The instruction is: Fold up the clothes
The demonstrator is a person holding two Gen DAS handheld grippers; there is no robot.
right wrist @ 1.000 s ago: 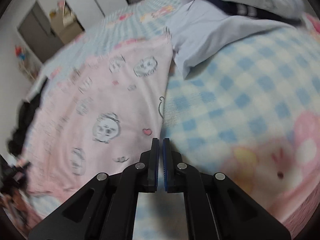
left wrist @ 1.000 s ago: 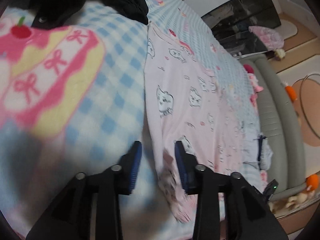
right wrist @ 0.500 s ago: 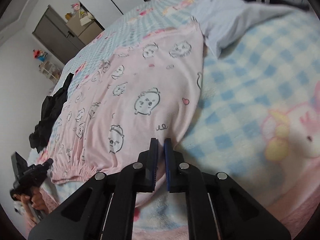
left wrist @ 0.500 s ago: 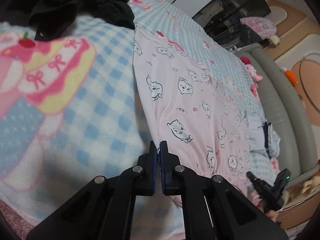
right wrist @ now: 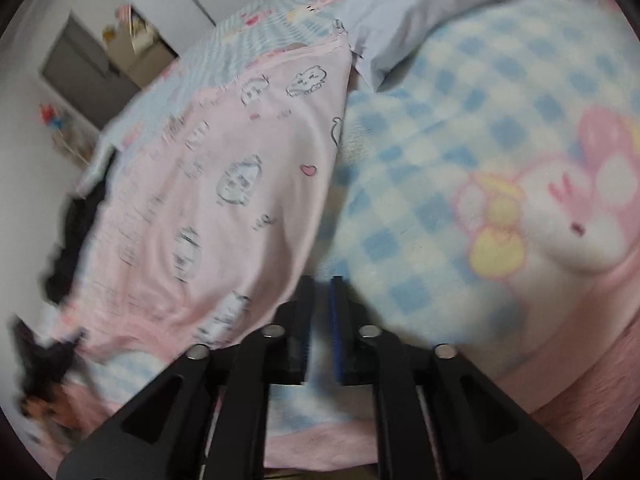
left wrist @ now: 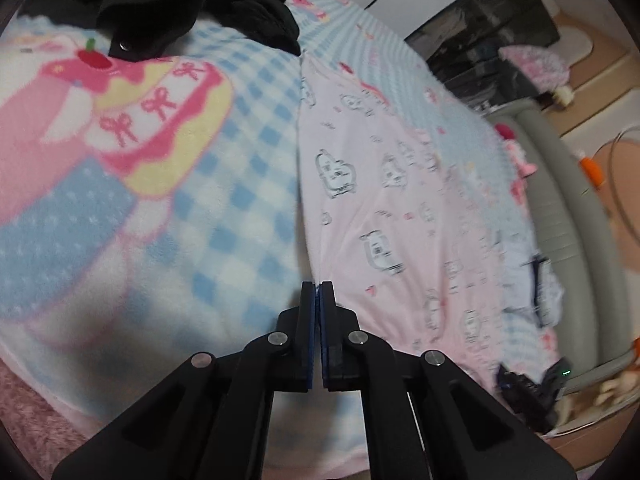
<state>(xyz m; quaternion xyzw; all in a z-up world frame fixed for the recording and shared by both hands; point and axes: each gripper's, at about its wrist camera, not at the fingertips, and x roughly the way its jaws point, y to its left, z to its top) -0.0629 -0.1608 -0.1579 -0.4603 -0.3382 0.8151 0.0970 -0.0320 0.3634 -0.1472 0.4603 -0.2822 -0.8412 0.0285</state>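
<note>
A pale pink garment (left wrist: 400,208) printed with small cartoon faces lies spread on a blue-checked blanket (left wrist: 240,200). My left gripper (left wrist: 319,292) is shut on the garment's near left edge, low over the blanket. In the right wrist view the same pink garment (right wrist: 224,184) runs down to my right gripper (right wrist: 321,284), whose fingers pinch its near corner with a thin gap between them. The view is blurred, so the cloth between the pads is hard to make out. The right gripper's black body (left wrist: 532,392) shows at the garment's far hem.
Black clothing (left wrist: 200,0) is heaped at the blanket's far end. A pale lavender garment (right wrist: 400,20) lies beyond the pink one. A grey padded edge (left wrist: 568,220) borders the bed, with floor and toys past it. The checked blanket (right wrist: 440,160) has cartoon prints.
The left gripper shut on the garment's edge a second ago and stays shut. Both grippers rose with the cloth, then came back lower and closer to the blanket.
</note>
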